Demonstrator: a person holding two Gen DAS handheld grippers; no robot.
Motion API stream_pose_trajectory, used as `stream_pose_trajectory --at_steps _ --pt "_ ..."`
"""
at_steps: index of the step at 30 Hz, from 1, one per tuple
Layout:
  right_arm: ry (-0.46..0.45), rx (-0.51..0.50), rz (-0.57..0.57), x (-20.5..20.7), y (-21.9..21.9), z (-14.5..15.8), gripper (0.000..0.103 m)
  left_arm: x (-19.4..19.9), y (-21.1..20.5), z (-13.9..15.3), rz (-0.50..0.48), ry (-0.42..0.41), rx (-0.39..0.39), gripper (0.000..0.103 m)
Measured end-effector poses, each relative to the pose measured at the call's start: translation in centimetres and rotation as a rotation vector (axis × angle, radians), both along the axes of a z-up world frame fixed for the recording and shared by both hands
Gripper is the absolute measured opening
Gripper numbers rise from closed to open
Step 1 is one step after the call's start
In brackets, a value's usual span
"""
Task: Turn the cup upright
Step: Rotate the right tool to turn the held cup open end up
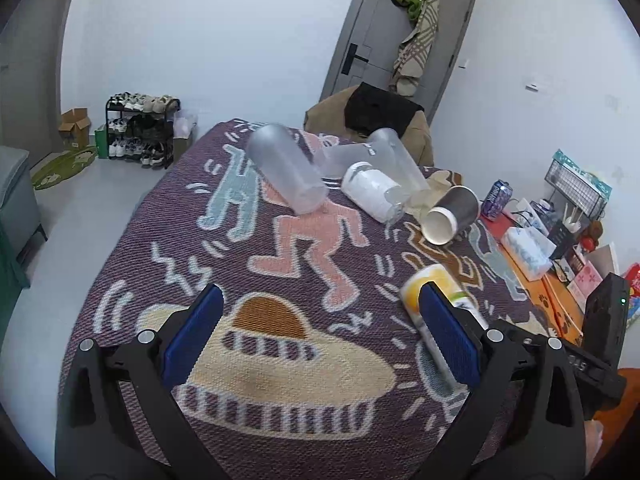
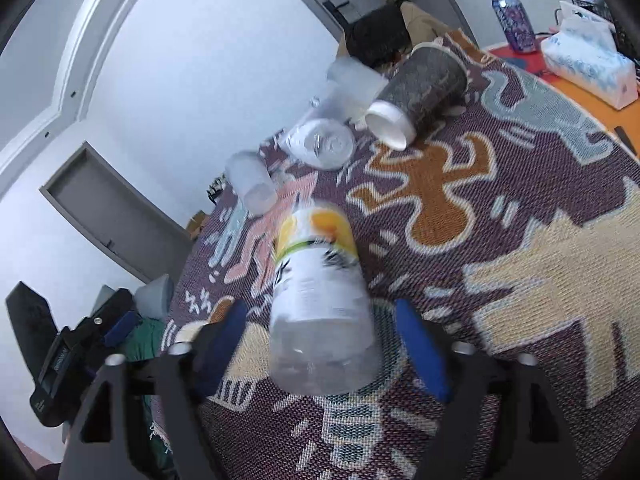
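A clear plastic cup with a yellow and white label lies tilted between the fingers of my right gripper, its open mouth toward the camera. The jaws stand wide and I cannot tell if they touch it. The same cup shows in the left wrist view behind the right finger of my left gripper, which is open and empty above the patterned cloth. Several more cups lie on their sides farther back: a frosted cup, a white-labelled one, a dark paper cup.
The table's right edge holds a tissue box, a purple can, a wire basket and small items. A chair with clothes stands behind the table. A shoe rack stands by the far wall.
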State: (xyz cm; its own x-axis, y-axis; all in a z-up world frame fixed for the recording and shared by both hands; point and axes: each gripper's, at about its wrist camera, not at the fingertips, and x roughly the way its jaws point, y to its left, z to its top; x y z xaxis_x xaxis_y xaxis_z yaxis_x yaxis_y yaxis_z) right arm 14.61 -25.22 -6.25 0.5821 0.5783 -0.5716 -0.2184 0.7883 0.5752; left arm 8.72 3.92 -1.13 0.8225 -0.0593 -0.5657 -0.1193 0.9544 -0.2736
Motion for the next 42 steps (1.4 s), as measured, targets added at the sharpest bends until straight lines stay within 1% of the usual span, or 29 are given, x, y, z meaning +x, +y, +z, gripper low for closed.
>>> stream_pose_trajectory --at_steps 2,7,10,12,15,18,20,22,25,28,30,34,36,38,42 --pt "-0.021 0.006 -0.013 -0.2 -1.0 0.5 0.083 0.6 -0.7 0.1 -0.023 -0.003 -0.006 0.097" --pt "-0.031 0.015 -0.052 -0.3 -3.6 1.0 0.084 2.3 -2.8 0.4 -0.087 -0.007 -0.019 0.097" --pt "-0.036 0.008 -0.077 -0.6 -5.1 1.1 0.085 3.6 -3.8 0.0 -0.13 0.01 -0.055 0.097" --pt "-0.039 0.002 -0.087 -0.8 -5.8 1.2 0.087 4.4 -4.4 -0.3 -0.162 0.027 -0.085 0.097" --pt "-0.043 -0.01 -0.11 -1.0 -6.9 1.2 0.089 5.8 -5.4 -1.0 -0.207 0.071 -0.14 0.097" --pt "-0.036 -0.019 -0.127 -1.1 -7.7 1.0 0.089 7.1 -5.9 -1.7 -0.23 0.114 -0.19 0.097" --pt "-0.038 -0.037 -0.141 -1.2 -8.2 0.9 0.093 7.8 -6.2 -2.2 -0.249 0.138 -0.233 0.097" --pt "-0.044 -0.056 -0.156 -1.3 -8.6 0.9 0.095 8.6 -6.5 -2.8 -0.268 0.165 -0.271 0.097" --pt "-0.052 -0.09 -0.171 -1.5 -9.1 1.0 0.095 9.9 -7.0 -3.8 -0.285 0.21 -0.329 0.097" --pt "-0.051 -0.107 -0.182 -1.7 -9.6 0.8 0.095 11.1 -7.3 -4.7 -0.294 0.248 -0.379 0.092" --pt "-0.046 -0.11 -0.189 -1.7 -9.8 0.6 0.095 11.9 -7.8 -5.3 -0.308 0.273 -0.404 0.091" --pt "-0.032 -0.113 -0.21 -1.9 -10.7 0.2 0.095 13.2 -8.5 -6.4 -0.315 0.325 -0.423 0.091" --pt "-0.03 -0.114 -0.219 -2.0 -11.1 0.1 0.095 13.7 -8.9 -6.7 -0.305 0.349 -0.401 0.09" --pt "-0.029 -0.116 -0.225 -2.2 -11.3 0.0 0.095 14.3 -9.3 -7.4 -0.311 0.378 -0.41 0.088" --pt "-0.022 -0.117 -0.227 -2.2 -11.4 -0.3 0.095 15.2 -9.3 -8.6 -0.306 0.428 -0.45 0.078"
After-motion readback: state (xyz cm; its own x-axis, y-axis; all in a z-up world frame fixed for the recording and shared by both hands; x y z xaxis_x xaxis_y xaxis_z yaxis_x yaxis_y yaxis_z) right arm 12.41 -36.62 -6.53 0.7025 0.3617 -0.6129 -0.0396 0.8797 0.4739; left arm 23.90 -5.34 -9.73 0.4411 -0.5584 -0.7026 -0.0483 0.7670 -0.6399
